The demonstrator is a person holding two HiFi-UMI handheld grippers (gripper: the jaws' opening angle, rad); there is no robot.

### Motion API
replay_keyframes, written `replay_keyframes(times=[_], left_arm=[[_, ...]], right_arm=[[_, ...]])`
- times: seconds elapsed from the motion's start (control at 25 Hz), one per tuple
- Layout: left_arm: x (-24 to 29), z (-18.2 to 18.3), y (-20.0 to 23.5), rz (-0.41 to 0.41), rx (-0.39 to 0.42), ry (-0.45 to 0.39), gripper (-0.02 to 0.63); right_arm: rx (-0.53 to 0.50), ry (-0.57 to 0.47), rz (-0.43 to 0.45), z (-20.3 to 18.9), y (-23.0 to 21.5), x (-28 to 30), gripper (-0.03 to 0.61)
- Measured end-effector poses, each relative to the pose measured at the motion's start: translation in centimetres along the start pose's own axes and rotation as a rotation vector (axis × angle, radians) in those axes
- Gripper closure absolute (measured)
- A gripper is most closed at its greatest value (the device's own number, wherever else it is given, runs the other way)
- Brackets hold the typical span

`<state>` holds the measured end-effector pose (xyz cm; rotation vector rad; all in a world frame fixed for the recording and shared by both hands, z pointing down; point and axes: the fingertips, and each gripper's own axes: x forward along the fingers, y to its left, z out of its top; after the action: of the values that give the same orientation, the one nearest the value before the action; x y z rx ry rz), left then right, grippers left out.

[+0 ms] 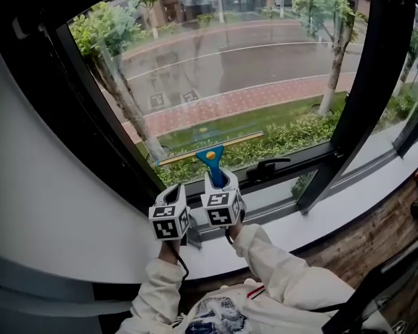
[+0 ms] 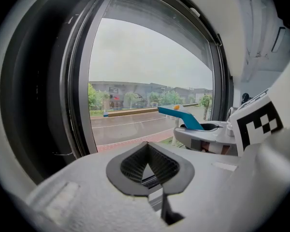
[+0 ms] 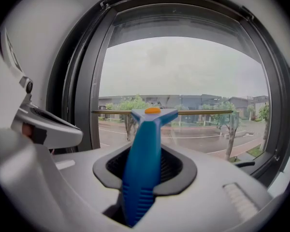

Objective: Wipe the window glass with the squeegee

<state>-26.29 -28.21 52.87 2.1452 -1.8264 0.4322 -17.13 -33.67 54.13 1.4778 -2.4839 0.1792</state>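
Observation:
A blue-handled squeegee (image 1: 212, 160) with an orange dot and a long yellowish blade rests against the lower part of the window glass (image 1: 237, 54). My right gripper (image 1: 221, 181) is shut on its handle (image 3: 144, 163), and the blade (image 3: 162, 112) runs level across the pane. My left gripper (image 1: 174, 199) hovers just to the left of the right one, near the dark frame, shut with nothing between its pads (image 2: 150, 166). In the left gripper view the squeegee (image 2: 181, 116) shows at the right, and the glass (image 2: 145, 76) fills the middle.
A black window handle (image 1: 268, 167) sits on the lower frame just right of the squeegee. A thick dark mullion (image 1: 362, 82) bounds the pane on the right, a curved dark frame (image 1: 76, 96) on the left. The white sill (image 1: 313, 221) runs below; white sleeves (image 1: 279, 270) reach up.

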Motion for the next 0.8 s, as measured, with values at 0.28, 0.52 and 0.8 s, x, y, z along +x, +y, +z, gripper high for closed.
replay_keyframes(times=[0.28, 0.52, 0.8], left_arm=[[-0.1, -1.7, 0.3, 0.002, -0.018, 0.034, 0.614], [-0.1, -2.3, 0.6, 0.002, -0.025, 0.048, 0.614], [-0.1, -3.0, 0.8, -0.002, -0.031, 0.062, 0.614]], right_arm=[[0.021, 0.089, 0.019, -4.3, 0.7, 0.8, 0.459], [0.011, 0.119, 0.016, -6.3, 1.1, 1.4, 0.459], [0.049, 0.131, 0.028, -7.2, 1.3, 1.6, 0.46]])
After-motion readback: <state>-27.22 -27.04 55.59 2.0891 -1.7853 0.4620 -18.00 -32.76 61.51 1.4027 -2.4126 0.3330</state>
